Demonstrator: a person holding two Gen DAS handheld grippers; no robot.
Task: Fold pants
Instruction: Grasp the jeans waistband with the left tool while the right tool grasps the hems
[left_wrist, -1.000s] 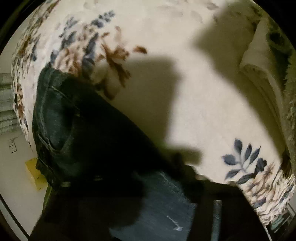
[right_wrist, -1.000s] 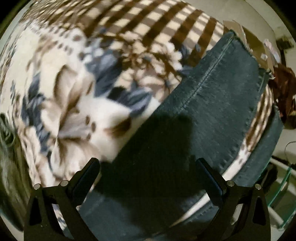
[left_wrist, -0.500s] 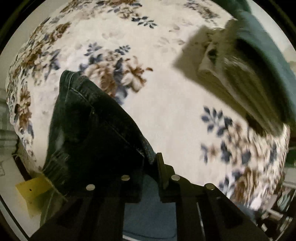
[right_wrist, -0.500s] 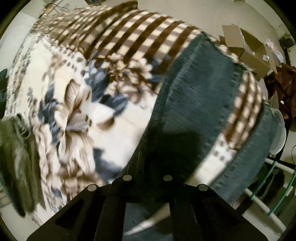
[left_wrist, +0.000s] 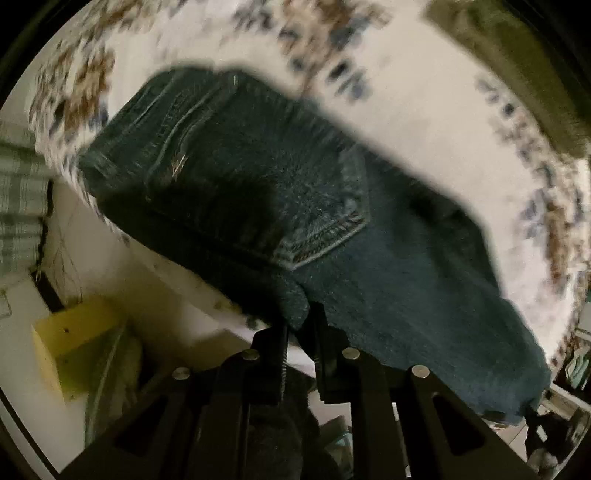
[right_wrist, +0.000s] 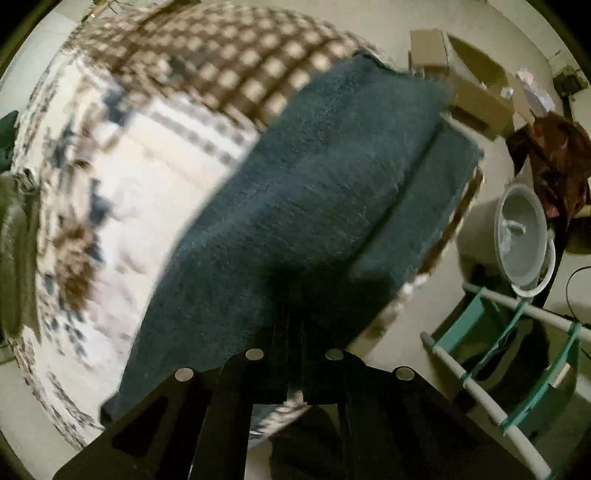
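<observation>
Your left gripper (left_wrist: 299, 325) sits nearest the lens, jaws pinched together on a bunched edge of the dark denim pants (left_wrist: 295, 206), the fold of cloth bulging up between the two black fingers. Beyond that pinch, the seat of the pants, its stitched back pocket (left_wrist: 325, 221) face up, stretches across the floral blanket (left_wrist: 424, 122) toward the bed's edge, where part of the waistband end hangs over open floor and a yellow box (left_wrist: 74, 339) shows below. Your right gripper (right_wrist: 295, 325) is likewise clamped shut on denim, the contact itself lost in shadow; from there the legs (right_wrist: 332, 184) run away as two stacked layers over the checked border of the blanket (right_wrist: 207, 70), the far hems reaching the bed's far edge near cardboard boxes (right_wrist: 476, 92) and a grey basin (right_wrist: 524, 240) on the floor. The risk from here, judging by the blur and the small bite of cloth in each jaw: a fast pull could let the heavy denim slip from one grip, or drag the overhanging end off the bed; the layers could also shear apart, leaving a crooked fold.
</observation>
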